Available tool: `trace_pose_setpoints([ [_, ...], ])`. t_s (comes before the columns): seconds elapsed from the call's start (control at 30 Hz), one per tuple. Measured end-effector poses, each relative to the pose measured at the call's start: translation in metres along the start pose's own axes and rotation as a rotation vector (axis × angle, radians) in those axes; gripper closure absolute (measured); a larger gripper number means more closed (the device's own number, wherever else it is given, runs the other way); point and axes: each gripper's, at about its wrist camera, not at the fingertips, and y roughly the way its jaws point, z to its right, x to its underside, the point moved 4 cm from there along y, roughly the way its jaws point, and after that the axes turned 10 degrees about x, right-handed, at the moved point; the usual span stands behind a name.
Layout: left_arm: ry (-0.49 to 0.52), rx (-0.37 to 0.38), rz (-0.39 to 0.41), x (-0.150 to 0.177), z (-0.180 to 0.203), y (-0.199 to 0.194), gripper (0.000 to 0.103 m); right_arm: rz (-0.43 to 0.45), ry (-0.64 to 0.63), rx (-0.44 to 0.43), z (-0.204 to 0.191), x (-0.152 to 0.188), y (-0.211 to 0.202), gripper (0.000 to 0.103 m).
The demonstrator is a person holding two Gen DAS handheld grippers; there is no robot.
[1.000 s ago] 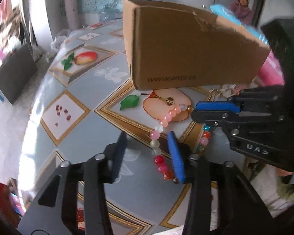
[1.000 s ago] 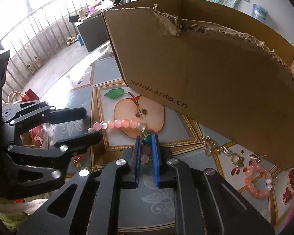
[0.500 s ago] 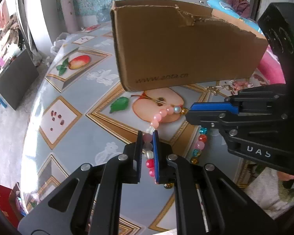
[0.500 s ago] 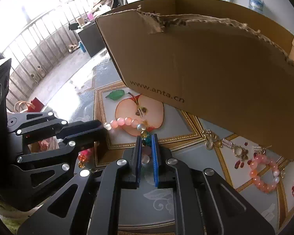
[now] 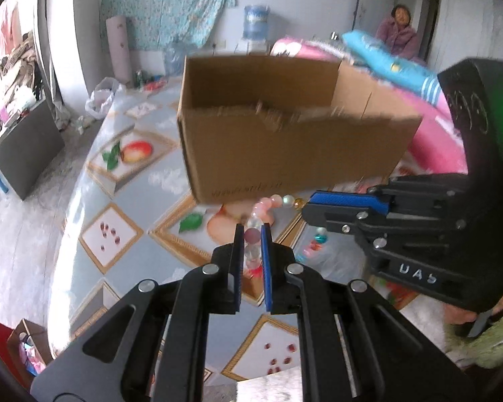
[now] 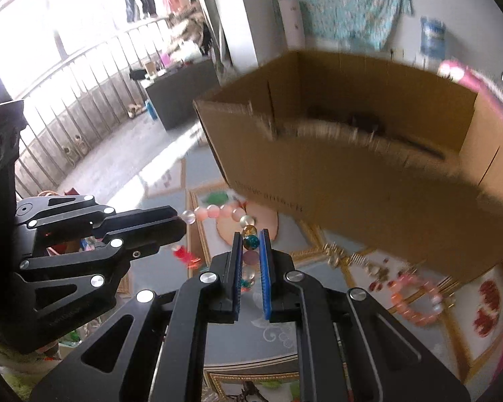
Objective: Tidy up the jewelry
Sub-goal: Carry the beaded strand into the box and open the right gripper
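A bead necklace (image 5: pixel 268 202) of pink, white and coloured beads hangs between my two grippers above the table. My left gripper (image 5: pixel 252 231) is shut on one part of the strand, and beads show between its blue pads. In the right wrist view my right gripper (image 6: pixel 250 238) is shut on another part, with a teal bead at its tips. The pink stretch of the necklace (image 6: pixel 214 211) runs from there to the left gripper (image 6: pixel 181 224), and a red section dangles below. An open cardboard box (image 5: pixel 285 154) stands just behind; its inside (image 6: pixel 369 114) shows.
The table (image 5: pixel 124 234) has a blue cloth with fruit pictures. A pink bead bracelet (image 6: pixel 415 301) and small gold pieces (image 6: pixel 345 258) lie to the right, in front of the box. A person (image 5: pixel 399 33) sits far back. The table edge falls away on the left.
The left gripper closed on the strand. Both grippers then rose with the necklace, lifting it off the cloth. The box's open top and inside have come into sight.
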Motion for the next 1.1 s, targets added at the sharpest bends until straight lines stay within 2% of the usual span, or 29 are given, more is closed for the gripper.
trace_pose_setpoints([
  [0.17,0.038,0.035,0.100,-0.035,0.016,-0.032,0.094,0.103,-0.006,0.003,0.005,-0.021,-0.037,0.093],
  [0.33,0.098,0.062,0.194,-0.084,0.027,-0.054,0.094,0.198,0.004,0.004,0.019,-0.054,-0.063,0.093],
  [0.43,0.133,0.060,0.227,-0.114,0.030,-0.059,0.094,0.233,0.007,0.006,0.032,-0.083,-0.068,0.093],
  [0.53,0.142,0.070,0.223,-0.143,0.025,-0.051,0.094,0.231,0.011,-0.004,0.047,-0.110,-0.061,0.093],
  [0.7,0.105,0.084,0.134,-0.179,0.006,-0.012,0.094,0.142,0.004,-0.028,0.068,-0.148,-0.025,0.093],
  [0.8,0.084,0.077,0.052,-0.188,-0.008,0.019,0.094,0.017,0.033,-0.075,0.083,-0.162,0.011,0.093],
  [0.9,0.062,0.066,-0.046,-0.184,-0.020,0.053,0.094,-0.104,0.078,-0.108,0.092,-0.164,0.046,0.093],
  [1.1,0.020,0.073,-0.172,-0.161,-0.036,0.084,0.094,-0.316,0.103,-0.161,0.096,-0.145,0.101,0.093],
])
